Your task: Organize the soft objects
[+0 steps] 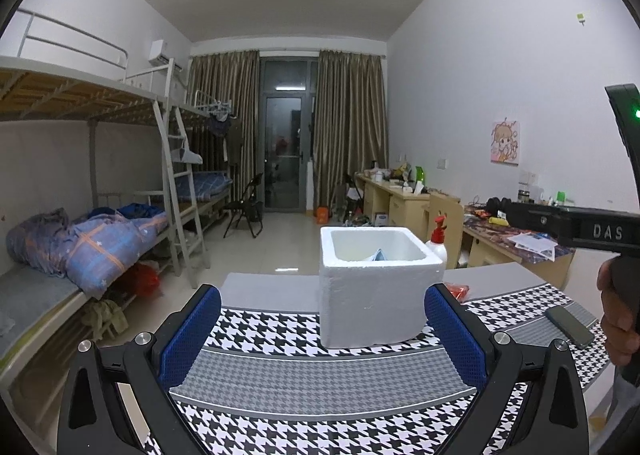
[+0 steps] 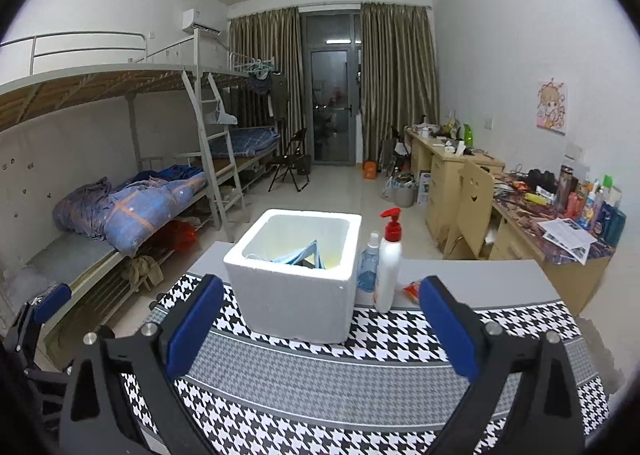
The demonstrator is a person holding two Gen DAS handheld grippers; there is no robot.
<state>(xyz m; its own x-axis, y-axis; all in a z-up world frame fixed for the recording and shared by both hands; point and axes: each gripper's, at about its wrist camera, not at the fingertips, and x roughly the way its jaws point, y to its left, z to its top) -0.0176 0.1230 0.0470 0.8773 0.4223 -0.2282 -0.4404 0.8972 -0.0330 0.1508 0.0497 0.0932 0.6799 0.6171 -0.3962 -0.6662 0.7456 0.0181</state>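
White foam box [image 2: 296,279] on checked cloth [image 2: 320,379], pump bottle [image 2: 387,267], spray bottle [image 2: 368,265], phone [image 1: 570,325] set beside, both grippers [image 1: 322,329] [image 2: 320,325] spread wide, nothing pinched.

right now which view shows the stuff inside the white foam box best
Right wrist view: it looks down into the white foam box, showing blue folded items. Left wrist view shows the box and only a blue tip.

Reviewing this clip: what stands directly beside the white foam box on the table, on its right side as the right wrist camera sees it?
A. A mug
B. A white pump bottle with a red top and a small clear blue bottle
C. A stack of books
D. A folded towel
B: the right wrist view shows the pump bottle and the small blue bottle standing just right of the foam box.
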